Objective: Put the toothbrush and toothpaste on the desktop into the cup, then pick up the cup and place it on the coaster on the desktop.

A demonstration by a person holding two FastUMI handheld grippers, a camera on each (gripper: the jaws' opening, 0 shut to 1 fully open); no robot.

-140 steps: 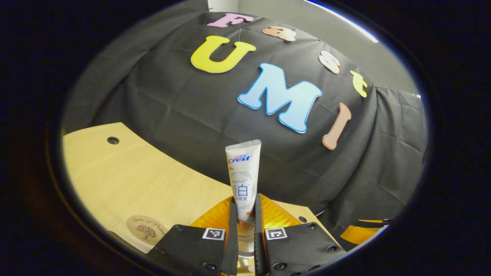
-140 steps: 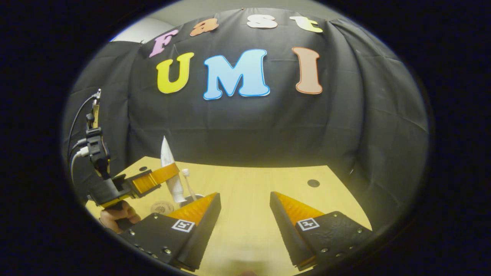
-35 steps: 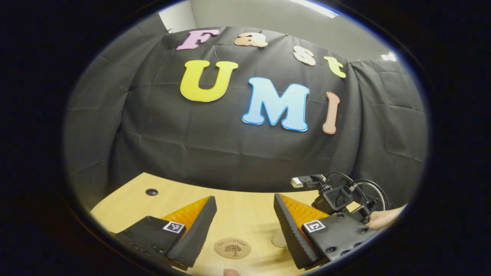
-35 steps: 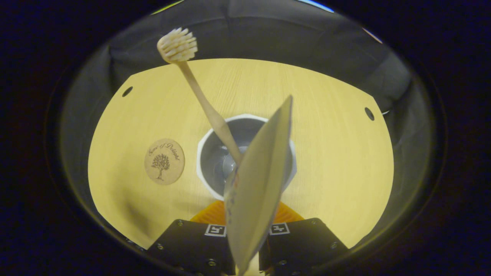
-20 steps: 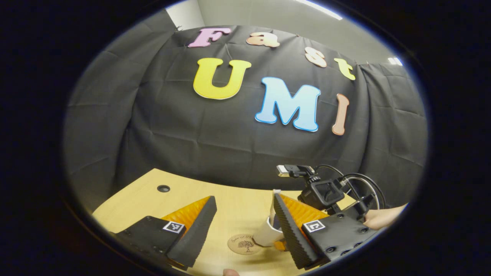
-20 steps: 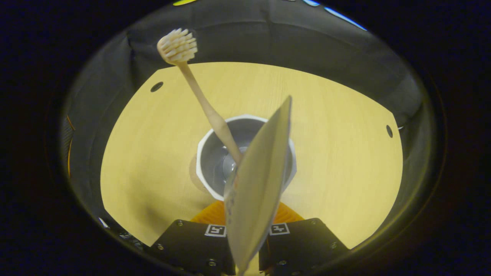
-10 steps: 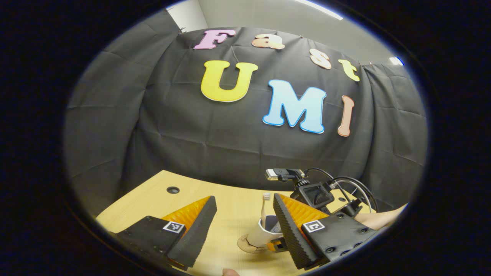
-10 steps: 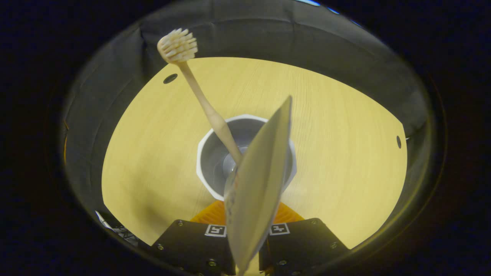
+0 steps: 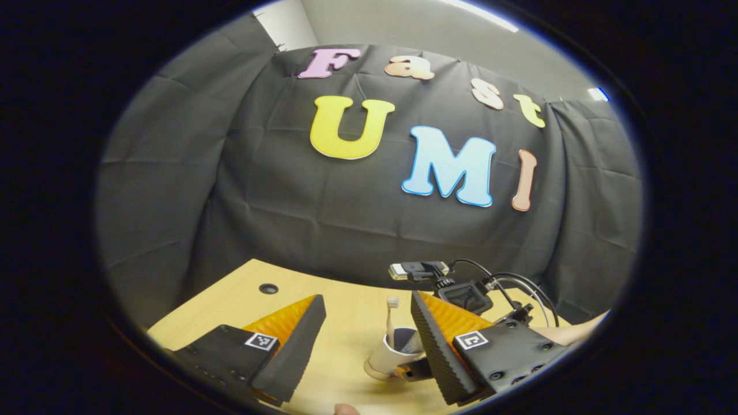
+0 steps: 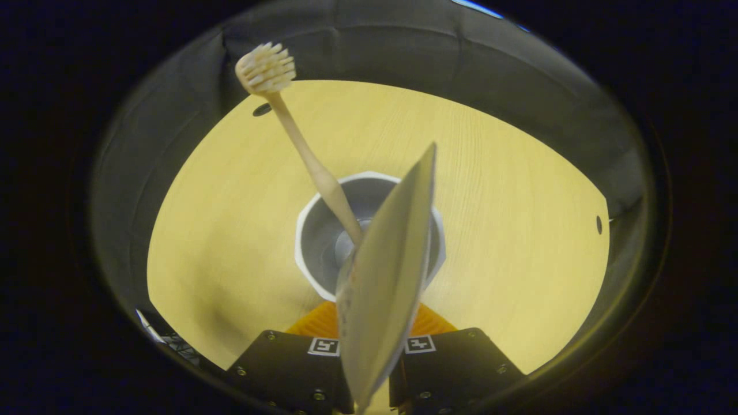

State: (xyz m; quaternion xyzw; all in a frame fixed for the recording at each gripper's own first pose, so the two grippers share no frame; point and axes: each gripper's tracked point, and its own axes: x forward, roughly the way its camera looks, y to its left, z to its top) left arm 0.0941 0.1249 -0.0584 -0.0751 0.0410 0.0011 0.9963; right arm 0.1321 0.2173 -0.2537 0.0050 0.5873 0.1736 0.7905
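I look straight down into the white cup (image 10: 311, 219) in the right gripper view. A pale toothbrush (image 10: 300, 138) leans out of it with its bristles up, and the toothpaste tube (image 10: 386, 271) stands in it with its flat end towards the camera. My right gripper (image 10: 369, 316) is shut on the cup's near rim. In the left gripper view the cup (image 9: 387, 357) sits low over the desk, tilted, with the toothbrush (image 9: 392, 311) sticking up. My left gripper (image 9: 366, 298) hangs open and holds nothing, to the cup's left. The coaster is hidden under the cup.
The wooden desk (image 9: 346, 323) has round cable holes (image 9: 268, 288) (image 10: 262, 109) (image 10: 598, 223) near its back corners. The hand (image 9: 568, 334) holding the right gripper reaches in from the right. Black cloth walls close the desk at the back and sides.
The right gripper has carried the cup with toothbrush and toothpaste leftwards over the coaster, which is now covered. The left gripper let go of the toothpaste earlier and stays open.
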